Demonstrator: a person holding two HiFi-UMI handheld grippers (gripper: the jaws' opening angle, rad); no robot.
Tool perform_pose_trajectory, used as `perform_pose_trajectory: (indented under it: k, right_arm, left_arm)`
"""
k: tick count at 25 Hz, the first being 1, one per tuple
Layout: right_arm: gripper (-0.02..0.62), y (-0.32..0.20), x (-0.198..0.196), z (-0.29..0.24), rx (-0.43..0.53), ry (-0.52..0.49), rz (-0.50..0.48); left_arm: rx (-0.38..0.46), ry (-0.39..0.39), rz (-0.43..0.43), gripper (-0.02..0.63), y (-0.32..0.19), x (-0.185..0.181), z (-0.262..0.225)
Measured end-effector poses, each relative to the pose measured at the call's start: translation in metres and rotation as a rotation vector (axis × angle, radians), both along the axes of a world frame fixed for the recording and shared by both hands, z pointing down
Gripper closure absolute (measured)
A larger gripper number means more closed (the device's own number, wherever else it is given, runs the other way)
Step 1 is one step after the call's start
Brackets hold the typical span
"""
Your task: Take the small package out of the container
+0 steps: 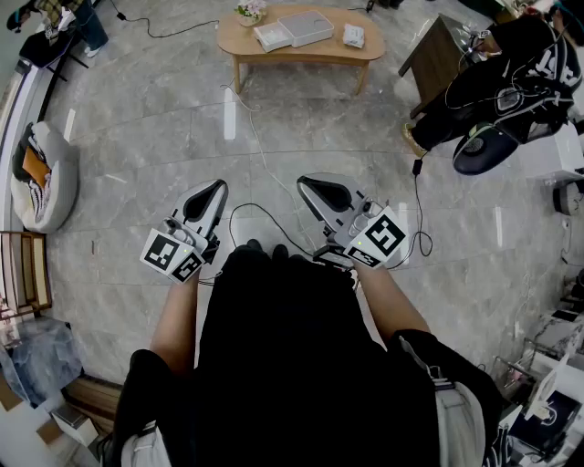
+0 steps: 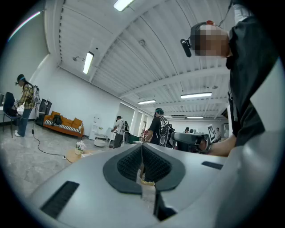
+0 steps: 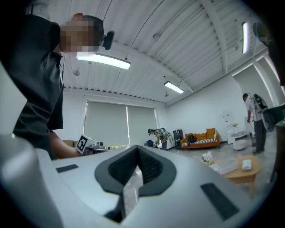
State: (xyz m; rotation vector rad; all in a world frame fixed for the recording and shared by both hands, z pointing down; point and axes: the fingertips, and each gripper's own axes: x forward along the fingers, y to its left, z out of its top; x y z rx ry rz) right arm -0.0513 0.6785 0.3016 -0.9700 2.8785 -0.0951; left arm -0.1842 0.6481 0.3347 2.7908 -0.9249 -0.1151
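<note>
A wooden coffee table (image 1: 301,50) stands far ahead across the floor. On it are a white container (image 1: 307,26), a second white box (image 1: 273,36), a small package (image 1: 353,36) and a pot of flowers (image 1: 249,11). The right gripper view shows the same table (image 3: 242,174) at the right, with the container (image 3: 226,166) and package (image 3: 247,164) on top. I hold both grippers at waist height, pointing forward, far from the table. My left gripper (image 1: 217,186) is shut and empty, and my right gripper (image 1: 310,183) is also shut with nothing in it.
A dark side table (image 1: 436,57) and black bags (image 1: 511,82) sit at the right. A cable (image 1: 265,164) runs over the floor from the coffee table toward me. A pale beanbag (image 1: 38,178) lies at the left. Other people (image 2: 158,127) stand around the room near an orange sofa (image 3: 203,138).
</note>
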Motion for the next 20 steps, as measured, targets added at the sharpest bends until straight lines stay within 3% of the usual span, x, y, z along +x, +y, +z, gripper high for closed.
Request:
perform_pose_trajectory:
  k: [8,13,20]
  right_arm:
    - [0.584,0.009,0.004,0.002,-0.002,-0.009,0.004]
    - [0.584,0.015,0.007,-0.010,0.051,-0.053,-0.018]
    - [0.583,0.005,0.023,0.000,0.014,-0.085,0.071]
  left_arm:
    - [-0.014,0.001,0.024,0.588,0.013,0.018,0.006]
    - [-0.014,-0.002,0.012,0.588,0.015,0.015,0.002]
    - [-0.017,-0.027,-0.012,0.588,0.018,-0.003,0.001]
